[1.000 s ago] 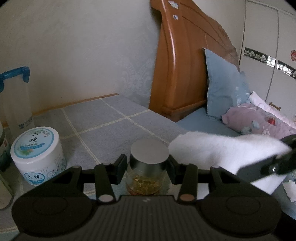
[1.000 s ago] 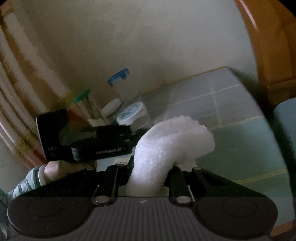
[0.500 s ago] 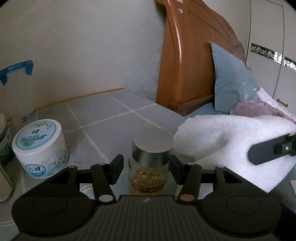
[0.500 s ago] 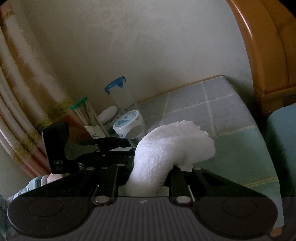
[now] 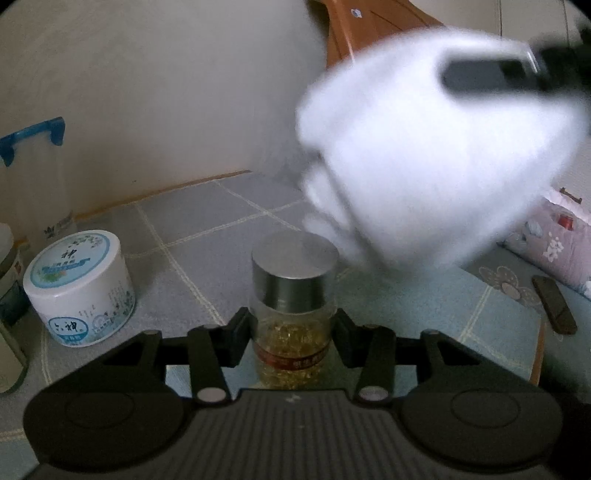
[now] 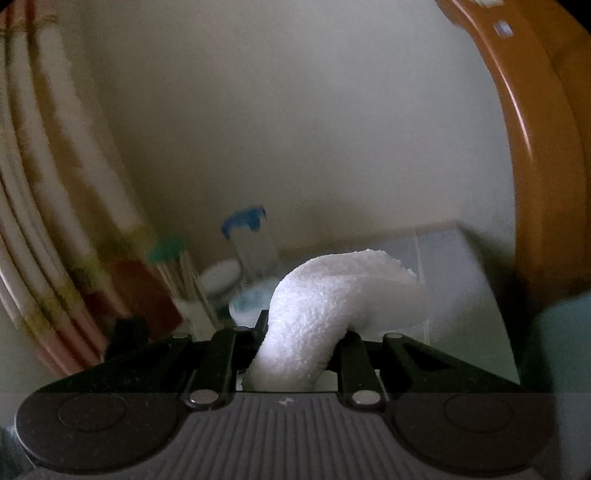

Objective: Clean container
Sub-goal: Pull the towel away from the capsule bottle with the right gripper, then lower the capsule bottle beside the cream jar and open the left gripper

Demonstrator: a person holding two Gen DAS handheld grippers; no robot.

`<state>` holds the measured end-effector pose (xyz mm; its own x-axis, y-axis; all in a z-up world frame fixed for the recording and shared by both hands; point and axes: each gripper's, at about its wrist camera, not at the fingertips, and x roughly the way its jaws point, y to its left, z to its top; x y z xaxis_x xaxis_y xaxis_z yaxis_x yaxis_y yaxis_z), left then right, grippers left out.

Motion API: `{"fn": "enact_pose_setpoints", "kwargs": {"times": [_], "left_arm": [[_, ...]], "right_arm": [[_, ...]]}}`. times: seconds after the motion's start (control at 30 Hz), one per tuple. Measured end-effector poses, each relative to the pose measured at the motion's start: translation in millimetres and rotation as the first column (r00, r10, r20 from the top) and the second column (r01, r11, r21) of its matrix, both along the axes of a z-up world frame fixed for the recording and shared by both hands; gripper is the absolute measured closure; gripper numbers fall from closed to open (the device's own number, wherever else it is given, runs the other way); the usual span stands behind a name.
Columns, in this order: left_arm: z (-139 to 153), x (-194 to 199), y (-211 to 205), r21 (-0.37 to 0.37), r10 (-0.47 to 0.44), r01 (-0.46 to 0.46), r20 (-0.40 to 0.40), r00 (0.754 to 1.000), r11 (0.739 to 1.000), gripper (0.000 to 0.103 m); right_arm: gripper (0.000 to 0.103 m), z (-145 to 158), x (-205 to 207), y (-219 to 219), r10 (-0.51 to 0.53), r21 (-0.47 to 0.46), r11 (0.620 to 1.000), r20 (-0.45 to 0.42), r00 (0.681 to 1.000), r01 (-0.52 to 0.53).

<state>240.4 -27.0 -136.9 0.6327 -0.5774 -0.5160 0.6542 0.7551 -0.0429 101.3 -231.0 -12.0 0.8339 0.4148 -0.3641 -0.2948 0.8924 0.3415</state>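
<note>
A small glass jar (image 5: 293,295) with a silver lid and golden contents stands on the grey checked cloth. My left gripper (image 5: 293,328) straddles its lower half, jaws closing, and both pads rest against the glass. In the right wrist view, my right gripper (image 6: 303,332) is shut on a folded white cloth (image 6: 325,314) that bulges forward over its fingers. Seen from the left wrist, that cloth (image 5: 424,155) is a blurred white mass hanging above and right of the jar, apart from the lid. One dark finger (image 5: 491,75) of the right gripper crosses the cloth's top.
A white labelled tub (image 5: 79,288) sits left of the jar, and a tall clear container with a blue handle (image 5: 33,177) stands behind it. The wooden headboard (image 5: 369,26) and bed lie to the right, with a dark flat object (image 5: 554,304) on the bedding. Curtains (image 6: 55,221) hang at the far left.
The right gripper has lifted the white cloth from beside the jar to well above it. The left jaws loosened briefly around the jar, then closed on it again.
</note>
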Motion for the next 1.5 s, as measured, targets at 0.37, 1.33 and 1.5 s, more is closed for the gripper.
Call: {"fn": "enact_pose_setpoints", "kwargs": {"times": [0.37, 1.33, 1.5], "left_arm": [[-0.9, 2.6, 0.3, -0.021, 0.014, -0.014, -0.014, 1.000, 1.000, 0.057], [9.2, -13.8, 18.7, -0.016, 0.054, -0.054, 0.035, 0.998, 0.998, 0.058], [14.4, -20.5, 37.3, -0.015, 0.117, -0.116, 0.048, 0.992, 0.993, 0.058]], "right_arm": [[0.082, -19.8, 23.1, 26.9, 0.049, -0.034, 0.998, -0.053, 0.997, -0.051], [0.083, -26.5, -8.6, -7.4, -0.119, 0.050, 0.991, -0.088, 0.989, 0.124], [0.083, -27.5, -9.5, -9.8, -0.123, 0.051, 0.990, -0.095, 0.988, 0.128]]}}
